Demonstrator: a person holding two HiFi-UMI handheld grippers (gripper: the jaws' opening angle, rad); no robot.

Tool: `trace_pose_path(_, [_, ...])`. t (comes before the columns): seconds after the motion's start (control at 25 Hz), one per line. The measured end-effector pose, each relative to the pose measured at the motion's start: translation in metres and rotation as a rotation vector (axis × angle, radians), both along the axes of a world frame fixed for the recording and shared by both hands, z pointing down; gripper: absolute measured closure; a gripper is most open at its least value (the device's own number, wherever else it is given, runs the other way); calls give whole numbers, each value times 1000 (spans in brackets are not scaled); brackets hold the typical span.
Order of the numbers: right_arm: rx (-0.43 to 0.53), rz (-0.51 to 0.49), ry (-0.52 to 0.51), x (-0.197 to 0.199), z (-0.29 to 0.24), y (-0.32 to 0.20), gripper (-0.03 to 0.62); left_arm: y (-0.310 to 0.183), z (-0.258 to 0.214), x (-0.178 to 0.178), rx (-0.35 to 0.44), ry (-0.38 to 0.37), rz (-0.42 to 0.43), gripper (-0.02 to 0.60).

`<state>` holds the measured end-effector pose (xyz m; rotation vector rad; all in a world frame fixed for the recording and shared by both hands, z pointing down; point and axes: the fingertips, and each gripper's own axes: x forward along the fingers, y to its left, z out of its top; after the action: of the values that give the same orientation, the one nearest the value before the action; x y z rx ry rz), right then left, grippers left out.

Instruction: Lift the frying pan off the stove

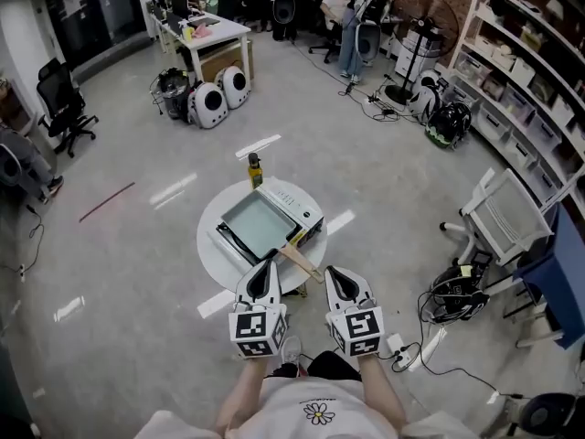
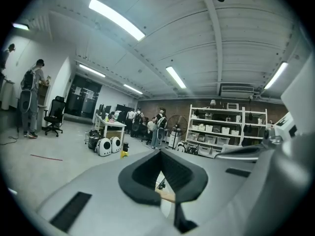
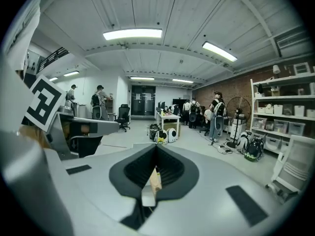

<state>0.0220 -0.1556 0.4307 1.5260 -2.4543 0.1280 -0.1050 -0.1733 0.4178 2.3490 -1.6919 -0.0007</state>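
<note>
The frying pan [image 1: 254, 222] sits on the white stove [image 1: 300, 201] in the middle of the round table [image 1: 212, 245], a square, shallow pan with its wooden handle [image 1: 300, 261] pointing out over the near edge toward the person. Both tongs hover just short of that handle: the left gripper [image 1: 265, 268] to its left, the right gripper [image 1: 336, 277] beside its free end. Each is clenched on nothing. In both gripper views the dark pads meet at the tip, and the wood shows only through the gap below them.

The pan looks like stiff metal and probably has some weight, all of it forward of the handle, so it will likely tip nose-down if taken at the very end. The handle is the one place to grip, wood rather than slick metal, and a hold closer to the pan body should keep it level. The jaws must part first
</note>
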Motion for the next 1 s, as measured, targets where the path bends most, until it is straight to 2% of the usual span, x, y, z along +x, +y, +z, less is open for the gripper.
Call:
trace_pose_path(0.28, [2,-21,5,0,-2,-31,591,-22,5,-7,-24,5,-44,583])
trace_pose_path(0.52, [6,-61,-8,8,4,-26,591,-12,13,3,-33,25,-92,583])
trace_pose_path(0.72, [7,-58,-27,19,4,-31,591,-14,9,16,-16,22,-92,583])
trace_pose_path(1.0, [-6,-73,-37,20,6,-26,591,-7,14,18,-43,14,-110,583])
